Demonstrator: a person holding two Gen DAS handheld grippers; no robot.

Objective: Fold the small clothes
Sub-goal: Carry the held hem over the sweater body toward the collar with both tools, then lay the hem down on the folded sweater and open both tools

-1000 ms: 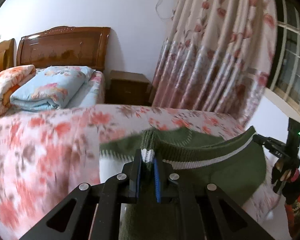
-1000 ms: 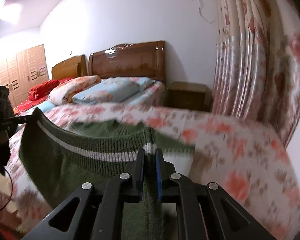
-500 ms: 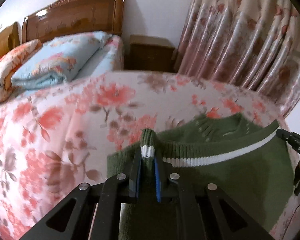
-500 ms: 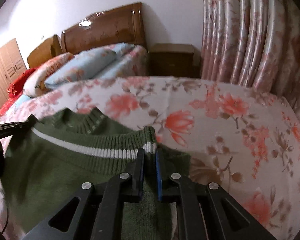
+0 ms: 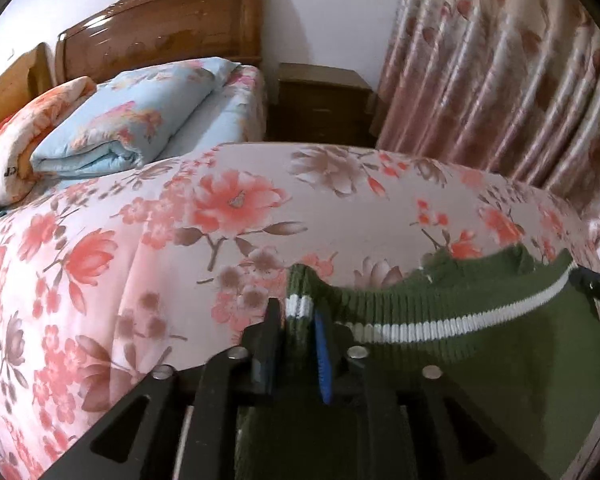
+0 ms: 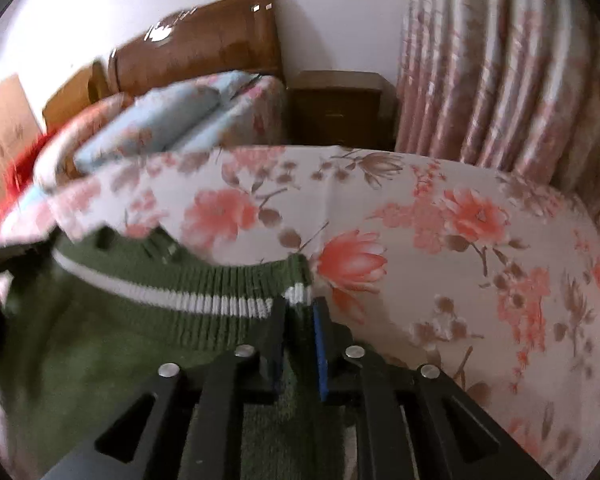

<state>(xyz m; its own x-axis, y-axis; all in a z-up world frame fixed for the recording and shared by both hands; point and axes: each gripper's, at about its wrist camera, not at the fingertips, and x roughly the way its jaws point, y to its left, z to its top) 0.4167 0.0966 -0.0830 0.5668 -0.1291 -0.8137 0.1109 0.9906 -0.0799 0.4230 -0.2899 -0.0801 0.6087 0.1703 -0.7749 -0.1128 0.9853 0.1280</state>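
Note:
A green knit sweater [image 5: 480, 360] with a white stripe along its ribbed hem lies stretched across the near end of the flowered bed cover [image 5: 240, 208]. My left gripper [image 5: 298, 308] is at the hem's left corner. Its jaws are opening, and the corner still stands between them, loose on the left side. In the right wrist view, my right gripper [image 6: 300, 304] is shut on the hem's right corner, with the sweater [image 6: 100, 352] spreading left. Each view shows the other gripper's black tip at the far corner.
Folded quilts, one pale blue [image 5: 132, 120] and one orange-flowered [image 5: 28, 140], lie by the wooden headboard [image 5: 160, 28]. A brown nightstand [image 5: 320, 100] stands beside the flowered curtain [image 5: 500, 80]. The cover's rounded end drops off toward the curtain on the right.
Both grippers came down and forward, carrying the sweater from the air onto the cover. The left jaws, shut on the hem before, have parted a little.

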